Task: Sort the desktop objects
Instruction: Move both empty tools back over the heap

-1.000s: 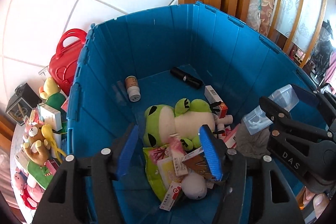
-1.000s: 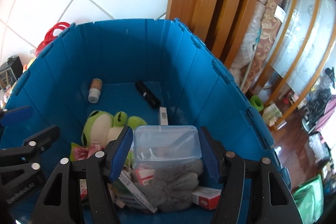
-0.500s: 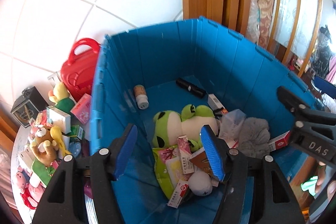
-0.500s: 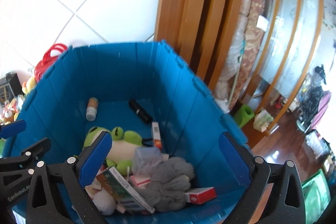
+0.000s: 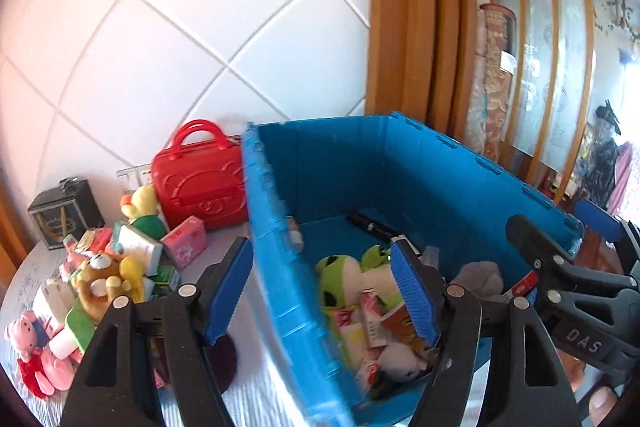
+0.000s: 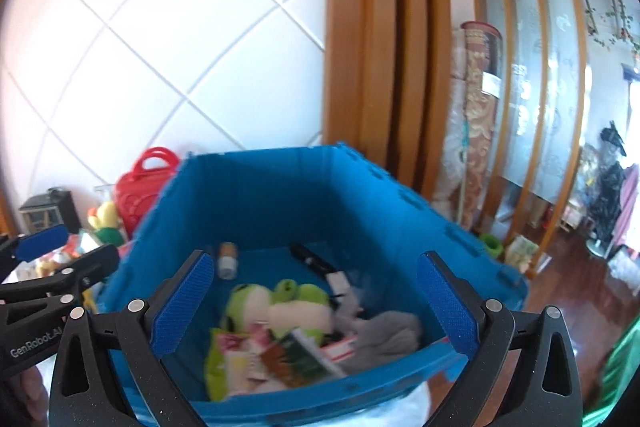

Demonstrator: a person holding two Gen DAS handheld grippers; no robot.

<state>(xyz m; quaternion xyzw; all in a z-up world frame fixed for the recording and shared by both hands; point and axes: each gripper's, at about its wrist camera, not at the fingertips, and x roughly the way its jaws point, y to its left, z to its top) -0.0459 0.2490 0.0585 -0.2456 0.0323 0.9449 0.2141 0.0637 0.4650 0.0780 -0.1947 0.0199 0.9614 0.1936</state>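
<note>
Now, the big blue plastic crate (image 5: 420, 179) sits at the desk's right end, already holding a green frog plush (image 6: 276, 303), a grey fluffy cloth (image 6: 384, 331), small cartons, a little bottle (image 6: 227, 259) and a black tube-like thing (image 5: 370, 225) on its floor. Left of it on the pale desk (image 5: 256, 391) waits the unsorted heap: a red plastic handbag-shaped case (image 5: 200, 183), a pink carton (image 5: 185, 241), a brown bear plush with a yellow one beside it (image 5: 106, 277), a pink pig plush (image 5: 30, 351) and a dark lantern-like box (image 5: 64, 215). The left gripper (image 5: 320, 301) has nothing between its jaws, which are opening, and they straddle the crate's near-left wall; the risk, I'd judge, is that blue wall, because a swing toward the heap could catch a pad on the rim and shove the crate. The right gripper (image 6: 318, 305) stands spread as wide as it goes, empty, looking into the crate from its near side. With both tools close together, they could knock each other if both head left at once. And that heap is tightly packed, so a grab at one toy may drag a neighbour off the desk edge.
</note>
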